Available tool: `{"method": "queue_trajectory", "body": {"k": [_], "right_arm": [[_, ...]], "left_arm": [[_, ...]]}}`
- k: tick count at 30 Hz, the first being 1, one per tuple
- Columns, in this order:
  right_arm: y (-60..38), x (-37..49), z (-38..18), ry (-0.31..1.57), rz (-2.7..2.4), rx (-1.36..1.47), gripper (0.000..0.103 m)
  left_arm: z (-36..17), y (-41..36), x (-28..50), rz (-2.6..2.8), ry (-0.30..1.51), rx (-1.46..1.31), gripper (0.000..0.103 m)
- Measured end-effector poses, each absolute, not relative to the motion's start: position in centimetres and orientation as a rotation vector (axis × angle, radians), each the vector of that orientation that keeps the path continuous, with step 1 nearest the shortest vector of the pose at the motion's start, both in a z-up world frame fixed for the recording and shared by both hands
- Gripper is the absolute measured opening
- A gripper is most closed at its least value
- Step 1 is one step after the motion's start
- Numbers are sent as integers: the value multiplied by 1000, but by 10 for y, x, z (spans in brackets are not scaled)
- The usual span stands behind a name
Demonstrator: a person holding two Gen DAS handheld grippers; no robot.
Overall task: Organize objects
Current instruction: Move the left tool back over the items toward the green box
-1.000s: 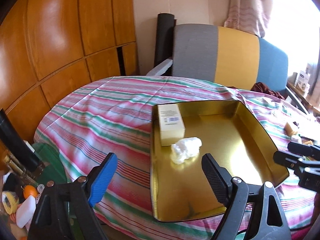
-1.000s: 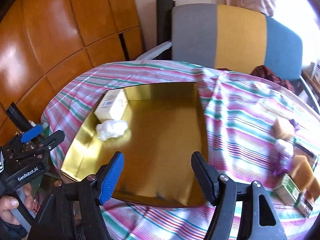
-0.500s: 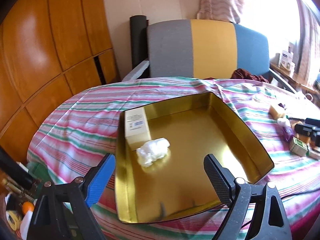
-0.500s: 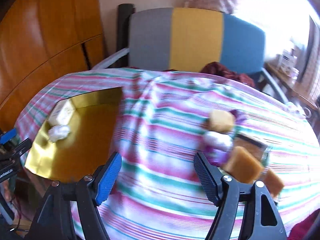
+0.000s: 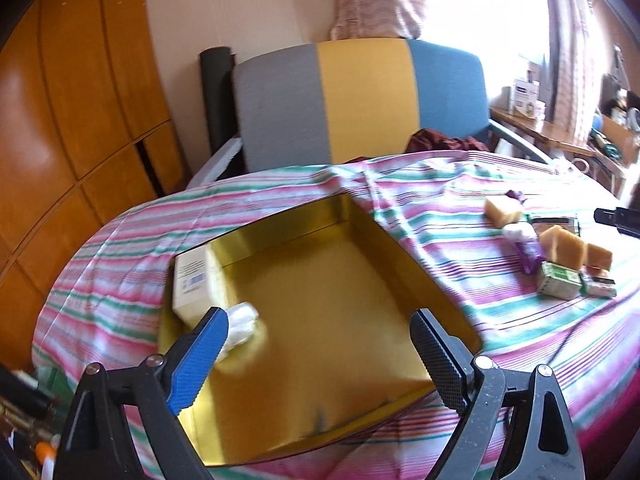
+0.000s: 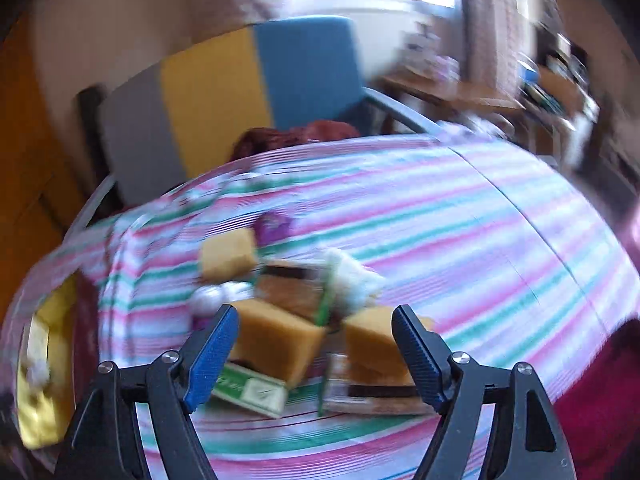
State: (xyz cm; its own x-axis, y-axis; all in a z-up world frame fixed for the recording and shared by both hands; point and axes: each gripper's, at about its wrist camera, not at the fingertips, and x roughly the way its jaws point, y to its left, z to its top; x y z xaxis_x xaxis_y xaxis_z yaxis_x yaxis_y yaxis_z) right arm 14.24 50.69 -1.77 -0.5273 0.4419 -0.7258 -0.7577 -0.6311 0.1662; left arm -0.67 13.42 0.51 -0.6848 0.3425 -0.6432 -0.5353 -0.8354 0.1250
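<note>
Hovering over the gold tray [image 5: 404, 264], the left gripper [image 5: 316, 344] has its jaws wide and empty; they have just been opening. In the tray's near-left corner a cream box [image 5: 196, 284] lies flat against the left wall, long axis running away from the camera, with a white wad [image 5: 242, 326] just beside its near end. The right gripper [image 6: 314, 340], jaws apart and also just opening, holds nothing and hangs above a blurred pile on the striped cloth [image 6: 480, 240]: tan sponge blocks [image 6: 276, 340], a green-and-white packet [image 6: 252, 390] lying flat. Whether the fingers touch the pile cannot be told. Beyond stands a grey, yellow and blue chair [image 5: 360, 100].
</note>
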Motion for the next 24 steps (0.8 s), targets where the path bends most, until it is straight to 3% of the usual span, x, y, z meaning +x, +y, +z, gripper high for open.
{"method": "queue_trajectory", "body": {"k": [9, 17, 24], "right_arm": [[554, 190, -35, 985, 1979, -740, 80], [550, 184, -38, 1019, 2010, -760, 80], [554, 188, -36, 1056, 2027, -723, 80]], "left_arm": [[4, 194, -1, 2356, 433, -851, 93], [-9, 245, 9, 2248, 500, -860, 91], [-32, 296, 20, 2102, 574, -892, 76]]}}
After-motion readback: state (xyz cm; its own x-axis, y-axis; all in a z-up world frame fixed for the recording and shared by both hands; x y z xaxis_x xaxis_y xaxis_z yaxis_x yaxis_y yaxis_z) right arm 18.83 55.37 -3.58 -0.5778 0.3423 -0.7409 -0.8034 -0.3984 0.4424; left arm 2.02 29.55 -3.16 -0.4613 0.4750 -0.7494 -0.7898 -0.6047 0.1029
